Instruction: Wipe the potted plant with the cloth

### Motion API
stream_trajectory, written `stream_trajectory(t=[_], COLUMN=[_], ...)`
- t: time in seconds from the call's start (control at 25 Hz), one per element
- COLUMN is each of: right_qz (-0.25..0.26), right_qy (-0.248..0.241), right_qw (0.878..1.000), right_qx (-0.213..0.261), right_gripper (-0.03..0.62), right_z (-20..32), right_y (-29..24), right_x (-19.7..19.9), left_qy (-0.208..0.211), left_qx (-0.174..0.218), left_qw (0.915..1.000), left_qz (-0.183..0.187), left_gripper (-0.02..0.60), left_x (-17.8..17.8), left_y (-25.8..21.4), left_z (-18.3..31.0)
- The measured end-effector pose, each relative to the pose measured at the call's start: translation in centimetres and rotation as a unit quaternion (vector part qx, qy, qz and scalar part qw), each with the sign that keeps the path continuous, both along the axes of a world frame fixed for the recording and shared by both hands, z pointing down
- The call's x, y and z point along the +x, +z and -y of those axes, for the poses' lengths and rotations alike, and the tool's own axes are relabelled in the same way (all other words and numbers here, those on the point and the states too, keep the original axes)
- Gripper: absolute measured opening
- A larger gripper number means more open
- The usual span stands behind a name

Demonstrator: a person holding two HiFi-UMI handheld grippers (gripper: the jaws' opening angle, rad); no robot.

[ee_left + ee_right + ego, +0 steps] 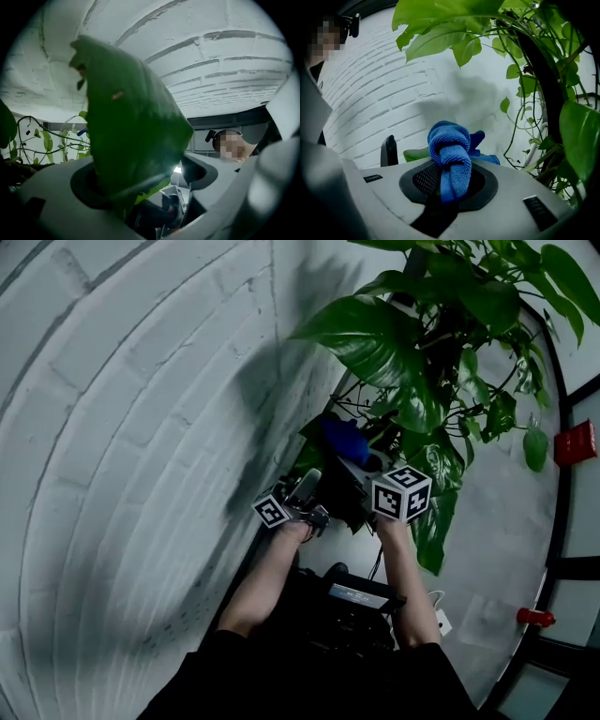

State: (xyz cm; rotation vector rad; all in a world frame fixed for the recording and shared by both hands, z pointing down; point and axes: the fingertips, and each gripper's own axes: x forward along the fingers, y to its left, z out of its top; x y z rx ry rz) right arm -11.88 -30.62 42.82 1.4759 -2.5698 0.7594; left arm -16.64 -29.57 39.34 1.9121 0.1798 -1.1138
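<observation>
The potted plant [427,343] fills the upper right of the head view with large glossy leaves on dark vines. My left gripper [307,486] is shut on one broad green leaf [131,136], which rises from between its jaws [140,187] and covers much of the left gripper view. Just right of it, my right gripper [367,463] is shut on a bunched blue cloth [450,154]. The cloth [345,439] sits against the lower foliage, next to the held leaf. The pot itself is hidden.
A white brick wall [131,427] runs along the left, close behind the plant. A red object [574,442] hangs at the right edge and a small red item [534,617] lies lower right. Thin vines [534,117] trail to the right of the cloth.
</observation>
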Motion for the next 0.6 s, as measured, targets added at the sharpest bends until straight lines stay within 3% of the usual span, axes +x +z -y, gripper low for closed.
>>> stream_trajectory(t=[0.2,0.28,0.44,0.6], right_qz=[0.011,0.029,0.052,0.018], right_qy=[-0.077,-0.082,-0.016,0.078], right_qw=[0.997,0.996,0.996,0.989], right_qx=[-0.004,0.009,0.074,0.123], right_gripper=[0.107,0.107,0.107,0.107], right_z=[-1.2,-1.7,-2.3,-2.1], right_y=[-0.8,-2.3,-7.7,-11.4], right_x=[-4.3,-4.5,-0.4,5.4], left_qy=[-0.015,-0.025,-0.055,-0.08], left_qx=[-0.003,-0.005,-0.026,-0.034], left_qw=[0.9998,0.9995,0.9981,0.9962], left_qz=[0.013,0.02,0.013,0.001], left_gripper=[0.44,0.44,0.44,0.44], left_x=[-0.6,-1.2,-3.3,-5.1], left_y=[0.9,1.5,2.6,2.6], left_z=[0.2,0.1,0.3,0.8])
